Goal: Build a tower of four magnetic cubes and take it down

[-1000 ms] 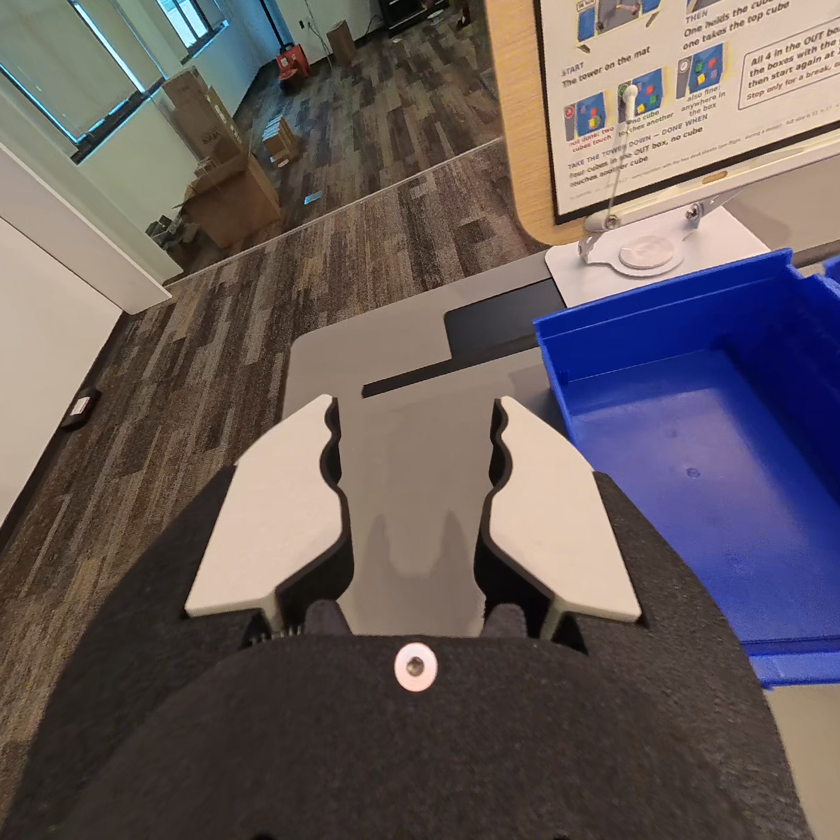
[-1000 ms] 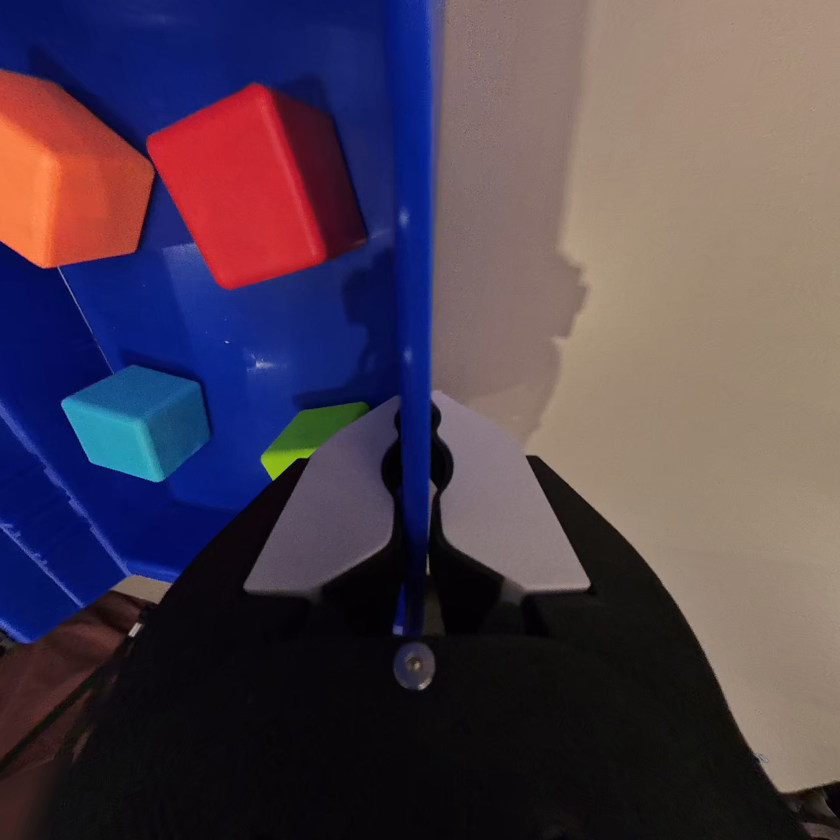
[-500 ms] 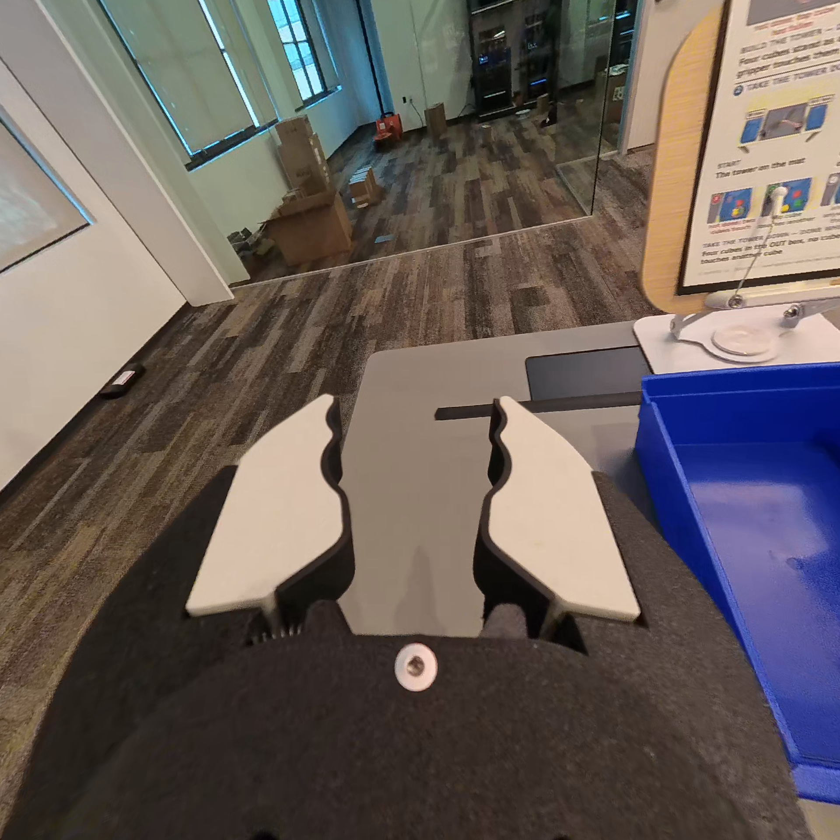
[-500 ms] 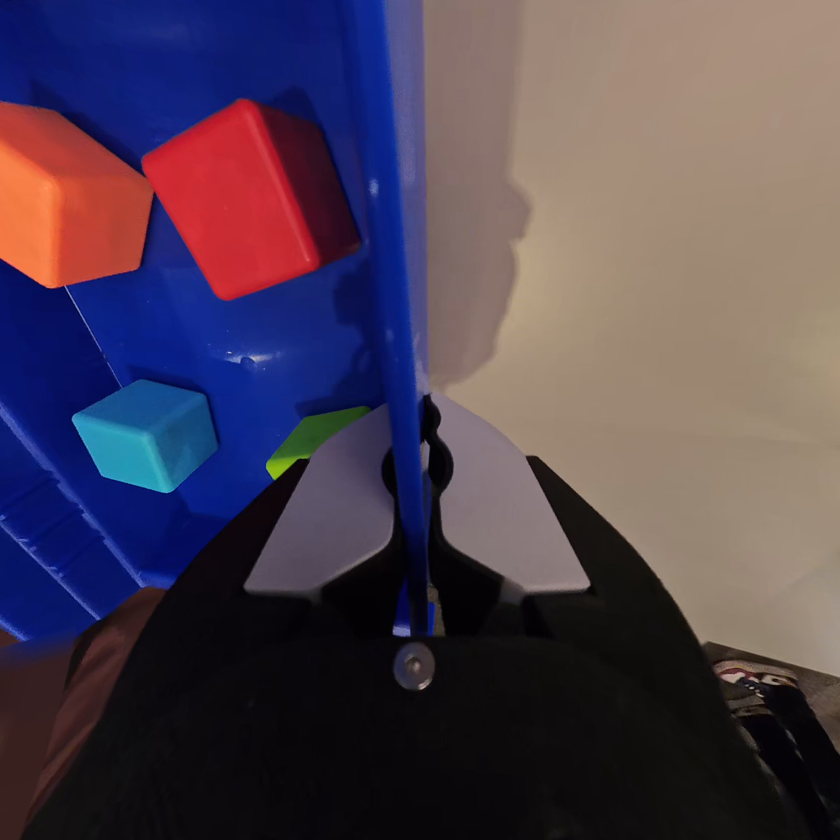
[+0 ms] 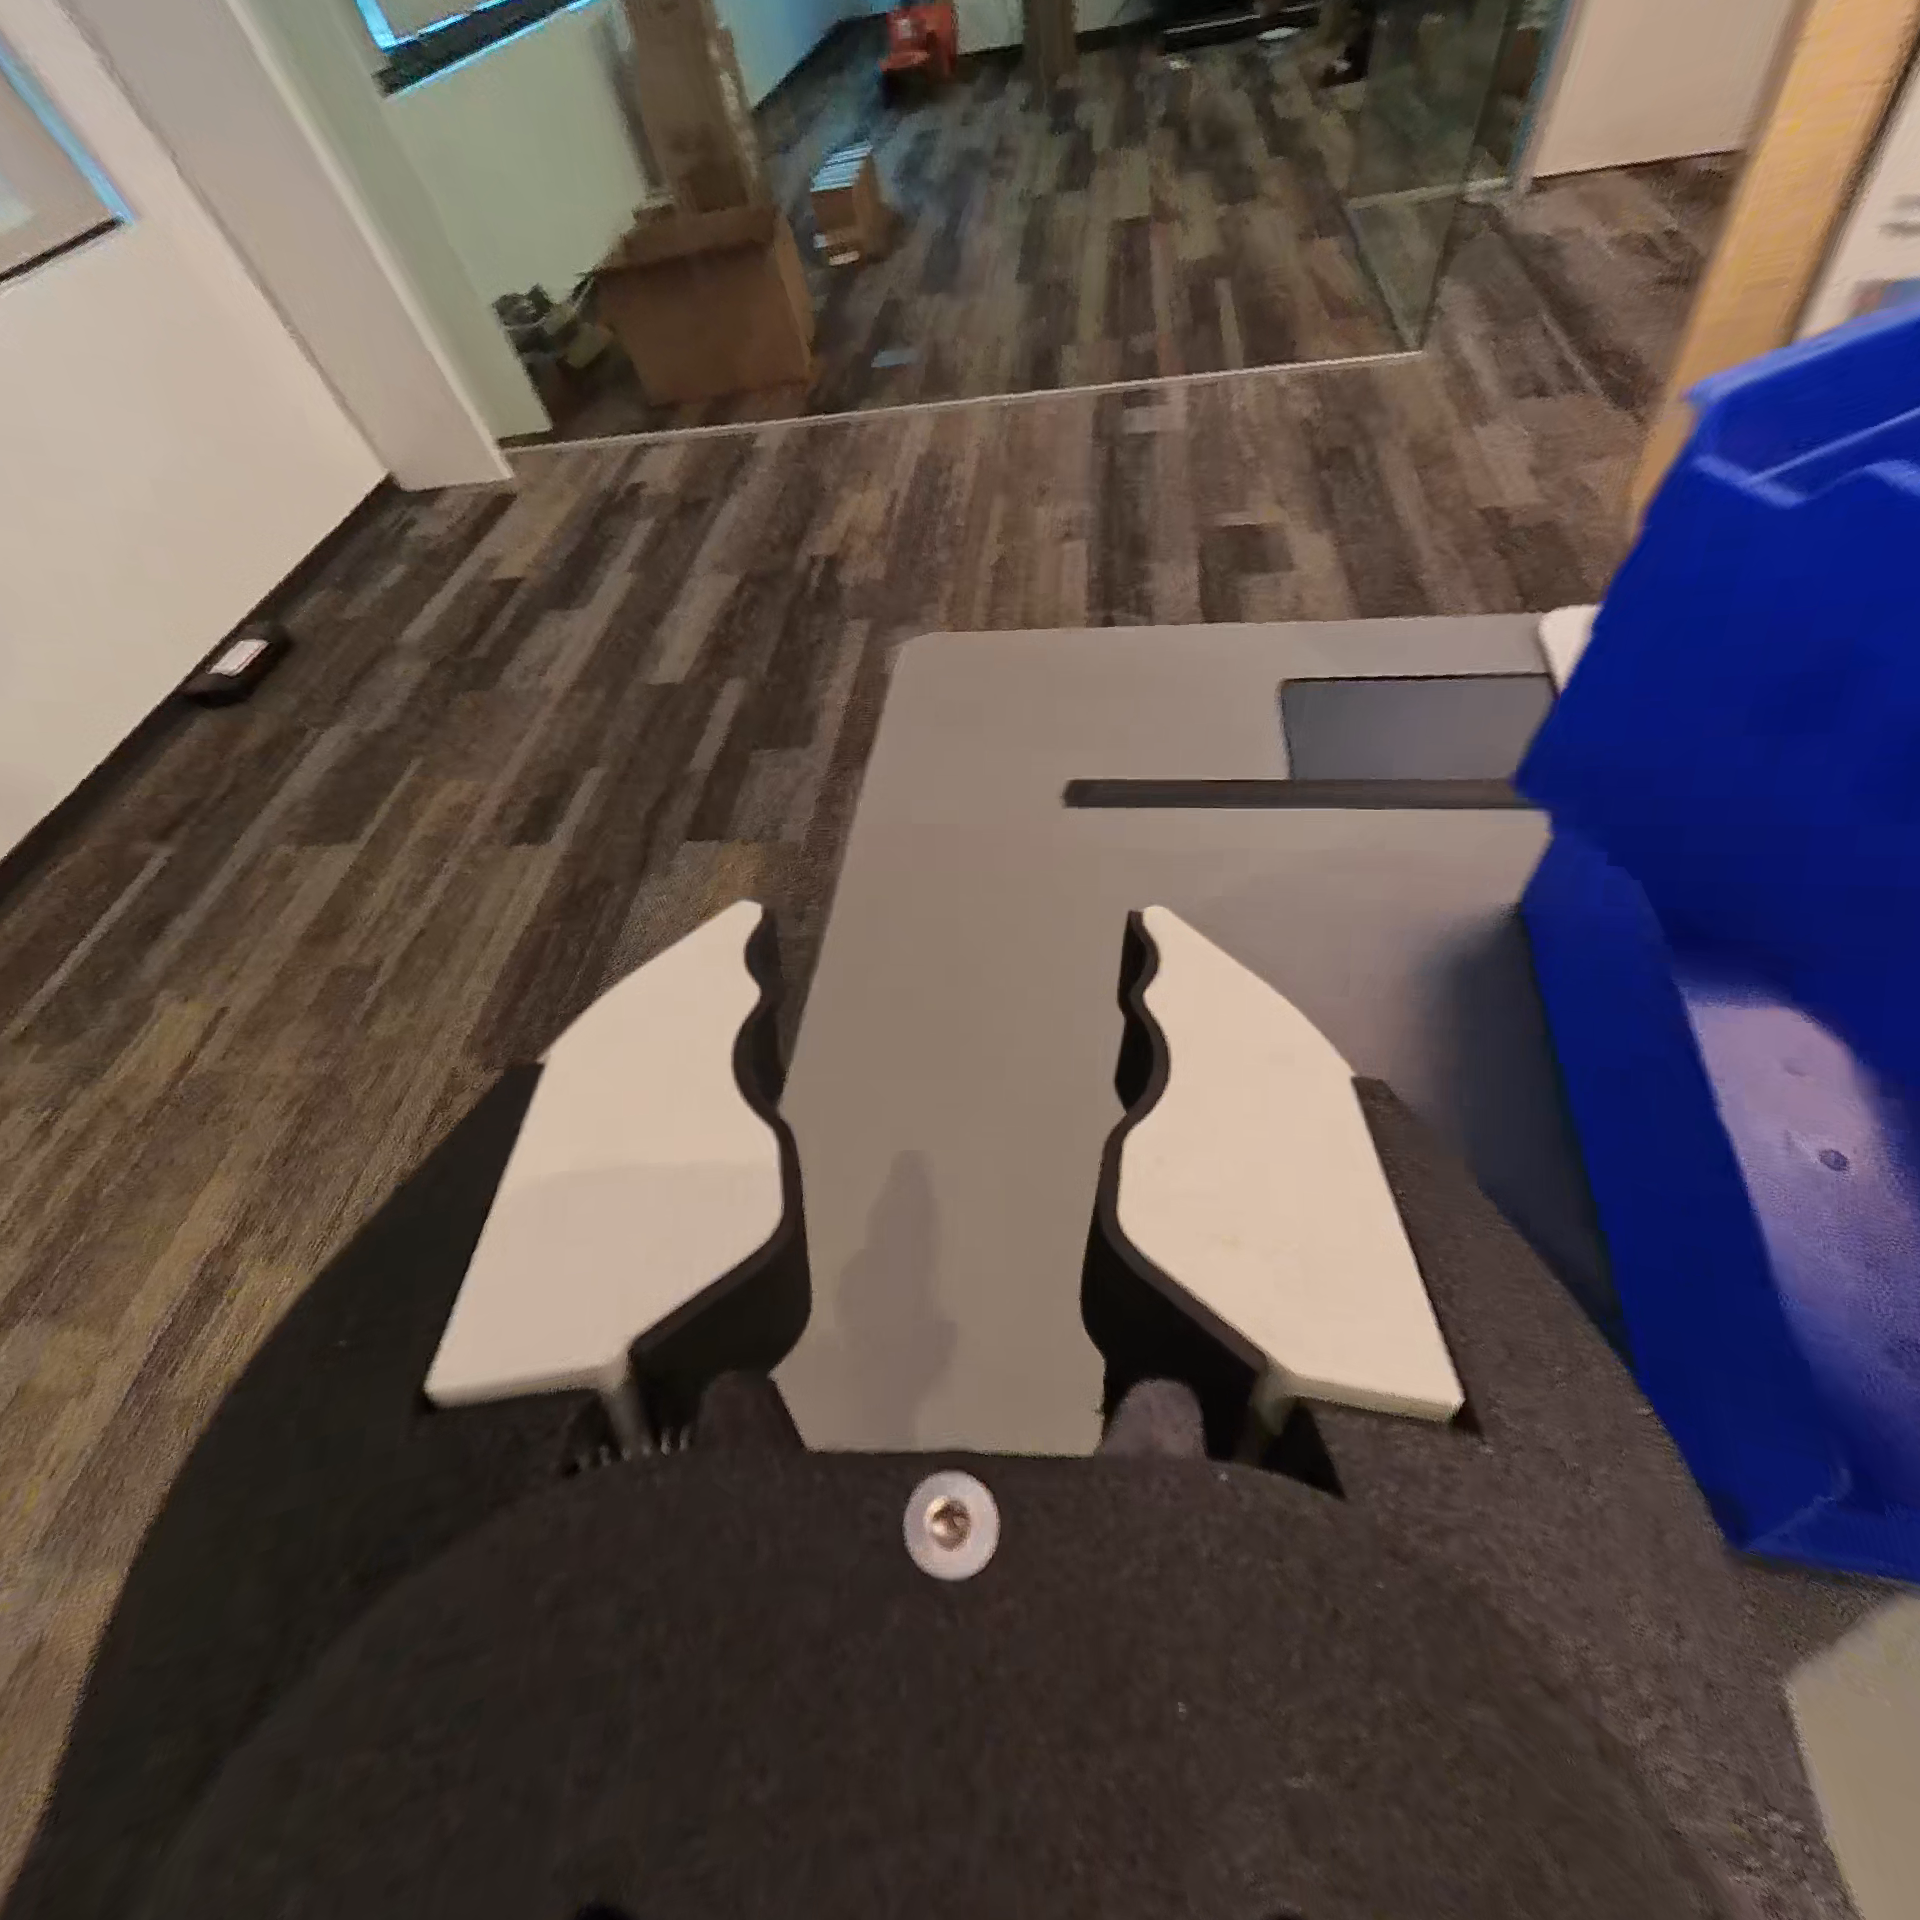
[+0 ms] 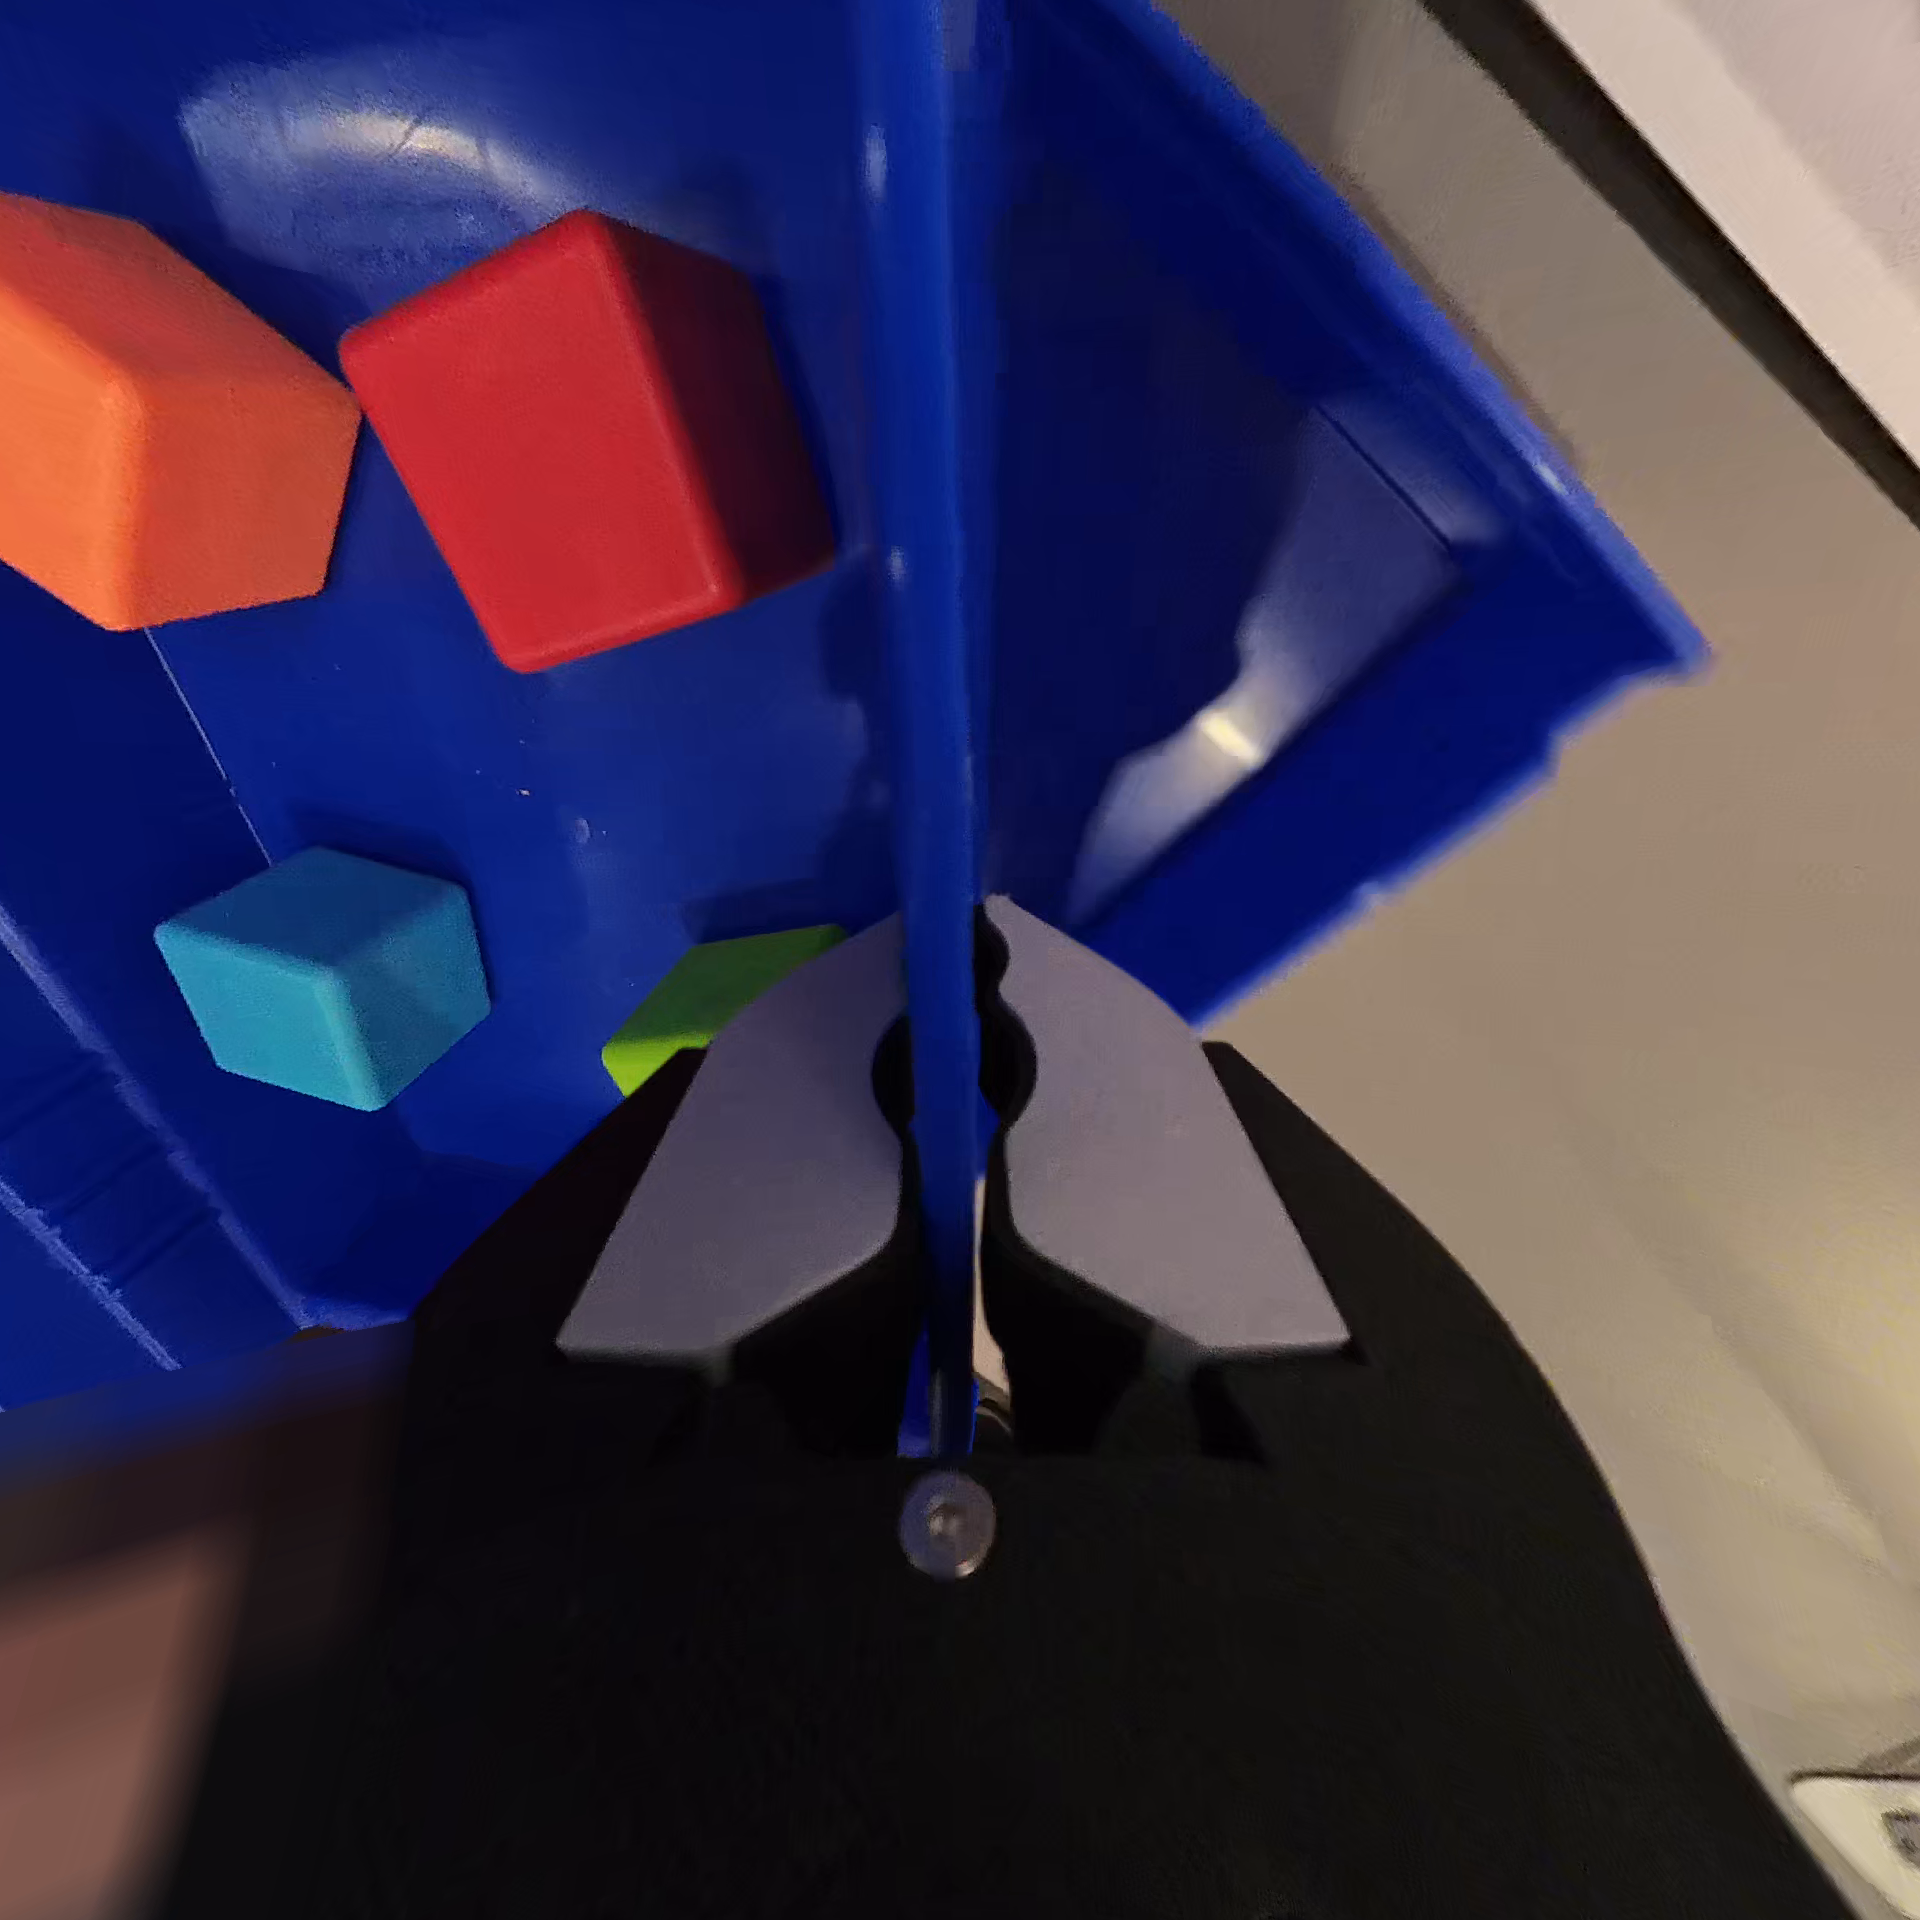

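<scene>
Right wrist view, nearest first: the right gripper (image 6: 943,925) is clamped on the thin wall of a blue bin (image 6: 925,520), a second blue bin (image 6: 1351,582) just past it. Inside the held bin lie four cubes, apart from one another: green (image 6: 717,997) by the fingers, teal (image 6: 327,977), red (image 6: 582,436) and orange (image 6: 156,416) beyond. They look hard, smooth and light, best gripped across two flat opposite faces; being magnetic, they would likely snap together if brought close. In the left wrist view the left gripper (image 5: 948,920) hovers spread wide and empty over a grey tabletop (image 5: 935,790), a blue bin's wall (image 5: 1714,831) blurred at its right. Beyond the table's dark slot (image 5: 1288,795) stretch plank-patterned carpet (image 5: 520,727), cardboard boxes (image 5: 707,301) and a glass partition (image 5: 1392,177).
</scene>
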Tool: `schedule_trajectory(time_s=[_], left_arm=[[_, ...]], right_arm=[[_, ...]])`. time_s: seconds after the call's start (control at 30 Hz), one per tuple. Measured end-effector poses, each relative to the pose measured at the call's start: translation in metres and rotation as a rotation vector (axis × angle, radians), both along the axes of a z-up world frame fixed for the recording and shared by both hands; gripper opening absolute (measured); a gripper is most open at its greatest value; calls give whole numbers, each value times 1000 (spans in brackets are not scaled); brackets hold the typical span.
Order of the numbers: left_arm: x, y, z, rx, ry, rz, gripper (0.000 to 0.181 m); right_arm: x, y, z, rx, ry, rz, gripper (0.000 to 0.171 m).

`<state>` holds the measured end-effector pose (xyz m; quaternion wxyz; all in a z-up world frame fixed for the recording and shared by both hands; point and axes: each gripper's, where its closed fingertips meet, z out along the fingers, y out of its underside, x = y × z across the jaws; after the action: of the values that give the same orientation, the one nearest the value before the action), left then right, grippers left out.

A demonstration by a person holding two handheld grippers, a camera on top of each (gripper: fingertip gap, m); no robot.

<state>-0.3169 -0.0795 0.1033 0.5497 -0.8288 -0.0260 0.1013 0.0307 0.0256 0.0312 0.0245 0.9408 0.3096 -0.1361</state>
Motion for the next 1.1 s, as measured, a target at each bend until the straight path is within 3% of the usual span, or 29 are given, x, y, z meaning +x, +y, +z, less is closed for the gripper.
schedule_trajectory(time_s=[0.2,0.4,0.6,0.83,0.97,1.03,1.1], left_arm=[[-21,-37,7,34,-91,24,62],[-23,-56,26,104,-52,44,60],[-7,-53,34,127,1,3,58],[4,-40,17,33,0,-47,55],[-1,-37,3,-27,1,-45,61],[-10,-37,-14,-98,-18,-35,68],[-23,-37,-35,-181,-41,-11,72]], right_arm=[[-134,-5,-14,-24,36,156,9],[-218,-7,-46,-31,56,212,8],[-255,-10,-105,-14,18,205,8],[-256,-17,-161,-35,-16,151,14],[-260,-14,-144,39,80,199,21],[-258,-2,-108,190,198,215,21],[-228,16,-61,441,248,176,35]])
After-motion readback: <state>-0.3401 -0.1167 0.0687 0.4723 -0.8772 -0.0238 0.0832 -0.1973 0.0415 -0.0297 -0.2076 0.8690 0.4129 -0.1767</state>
